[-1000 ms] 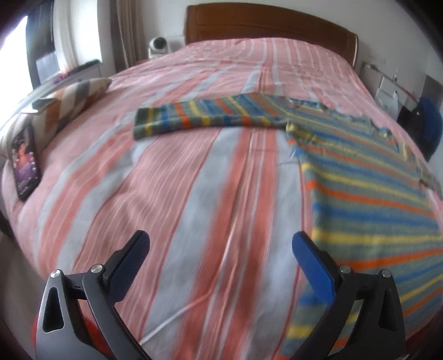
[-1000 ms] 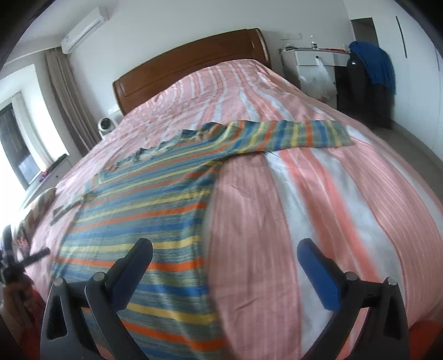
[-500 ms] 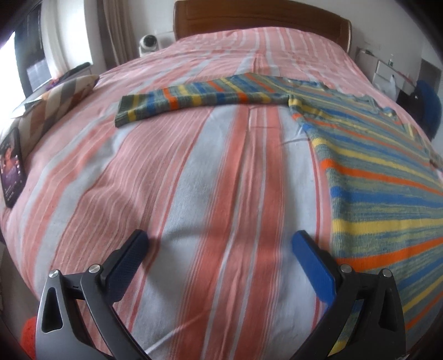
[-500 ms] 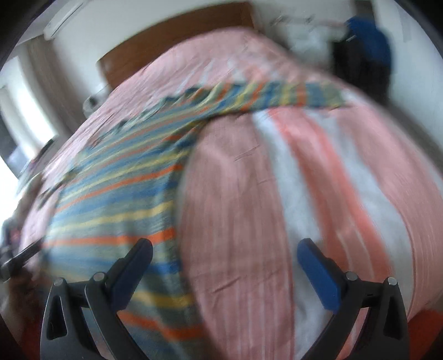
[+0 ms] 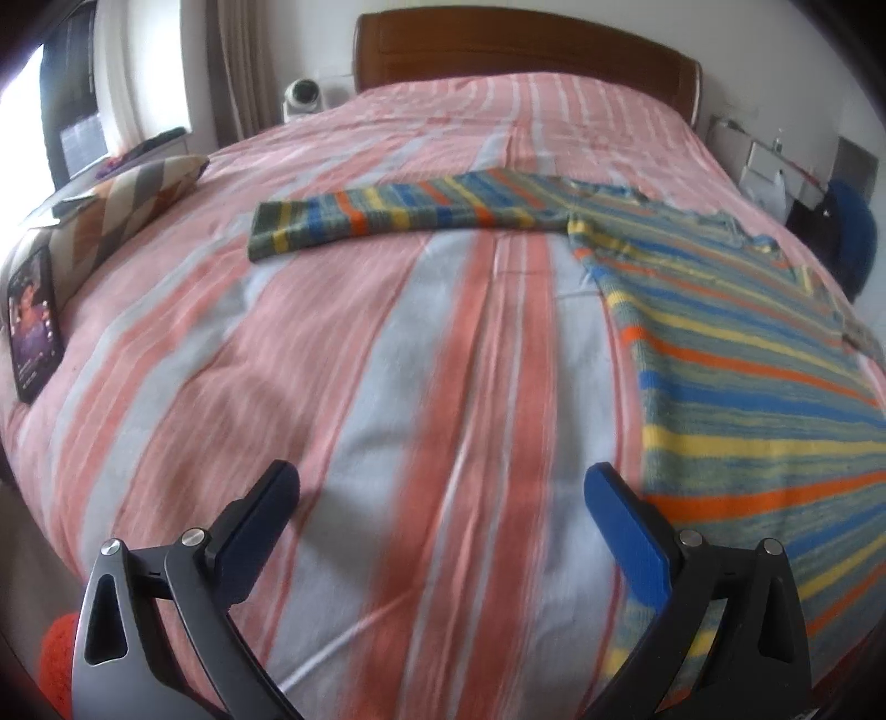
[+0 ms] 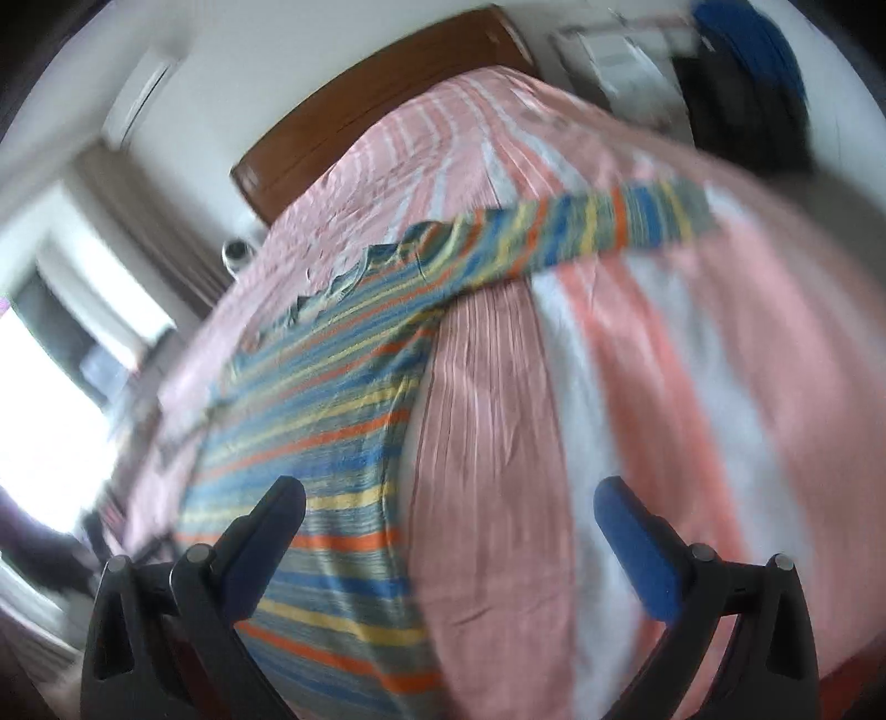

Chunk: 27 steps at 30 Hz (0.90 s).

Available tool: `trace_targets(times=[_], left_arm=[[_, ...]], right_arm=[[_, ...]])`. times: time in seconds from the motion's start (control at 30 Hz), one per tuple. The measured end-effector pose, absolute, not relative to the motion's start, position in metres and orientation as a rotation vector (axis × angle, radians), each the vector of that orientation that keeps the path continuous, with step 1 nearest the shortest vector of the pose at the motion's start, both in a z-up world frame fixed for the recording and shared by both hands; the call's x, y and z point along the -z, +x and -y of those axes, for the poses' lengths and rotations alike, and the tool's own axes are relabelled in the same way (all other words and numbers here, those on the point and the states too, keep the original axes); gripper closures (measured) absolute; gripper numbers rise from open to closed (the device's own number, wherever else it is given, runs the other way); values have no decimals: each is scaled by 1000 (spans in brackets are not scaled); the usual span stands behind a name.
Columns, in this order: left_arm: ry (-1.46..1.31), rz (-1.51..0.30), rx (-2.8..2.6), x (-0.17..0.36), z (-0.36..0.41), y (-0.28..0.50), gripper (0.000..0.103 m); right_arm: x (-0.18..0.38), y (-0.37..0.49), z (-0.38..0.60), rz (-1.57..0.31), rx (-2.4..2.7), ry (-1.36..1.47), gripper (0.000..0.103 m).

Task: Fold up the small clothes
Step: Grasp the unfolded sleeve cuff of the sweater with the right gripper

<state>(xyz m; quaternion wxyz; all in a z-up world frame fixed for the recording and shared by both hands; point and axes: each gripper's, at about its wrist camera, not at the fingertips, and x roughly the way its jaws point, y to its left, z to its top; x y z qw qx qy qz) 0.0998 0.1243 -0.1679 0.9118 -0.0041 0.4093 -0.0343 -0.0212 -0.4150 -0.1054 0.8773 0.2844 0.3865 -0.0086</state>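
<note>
A striped sweater in blue, yellow, orange and grey-green lies flat on the bed. In the left wrist view its body fills the right side and one sleeve stretches out to the left. My left gripper hovers open over bare bedspread, just left of the sweater's side edge. In the right wrist view the sweater body lies at left and its other sleeve reaches right. Open too, my right gripper hangs above the sweater's right edge, holding nothing.
The bed has a pink, grey and white striped cover and a wooden headboard. A patterned cushion and a phone lie at the bed's left side. A small camera stands by the headboard. Blue clothing hangs at right.
Both grippers stayed open. The left view pulled back and rose a little. The right view swung and tilted, with heavy blur, and now sits closer over the sweater's right edge.
</note>
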Motion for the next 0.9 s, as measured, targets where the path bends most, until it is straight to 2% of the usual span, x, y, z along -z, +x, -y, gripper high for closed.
trace_targets(times=[0.27, 0.4, 0.43, 0.5, 0.63, 0.73, 0.77, 0.8, 0.83, 0.87, 0.9], left_arm=[[-106, -839, 4, 174, -140, 113, 0], [-48, -840, -11, 177, -131, 115, 0], [-43, -840, -12, 178, -131, 114, 0], [-36, -837, -15, 179, -130, 114, 0], [-24, -833, -18, 181, -129, 115, 0], [-11, -828, -27, 182, -127, 115, 0], [-9, -827, -30, 182, -126, 115, 0], [-8, -825, -34, 182, -126, 115, 0], [-8, -823, -37, 182, -125, 115, 0], [-6, -820, -41, 183, -125, 115, 0], [-2, -818, -46, 183, -123, 115, 0]], right_arm=[[76, 32, 525, -692, 113, 671, 0], [107, 60, 586, -713, 153, 908, 4], [118, 62, 594, -722, 177, 956, 5], [143, 66, 611, -717, 243, 1040, 17], [155, 82, 633, -649, 219, 1093, 24], [162, 100, 645, -651, 185, 1120, 39], [167, 106, 650, -660, 183, 1137, 49], [171, 109, 653, -673, 184, 1145, 65], [176, 114, 656, -690, 190, 1149, 74], [182, 117, 660, -704, 199, 1167, 91], [185, 115, 665, -709, 201, 1192, 96]])
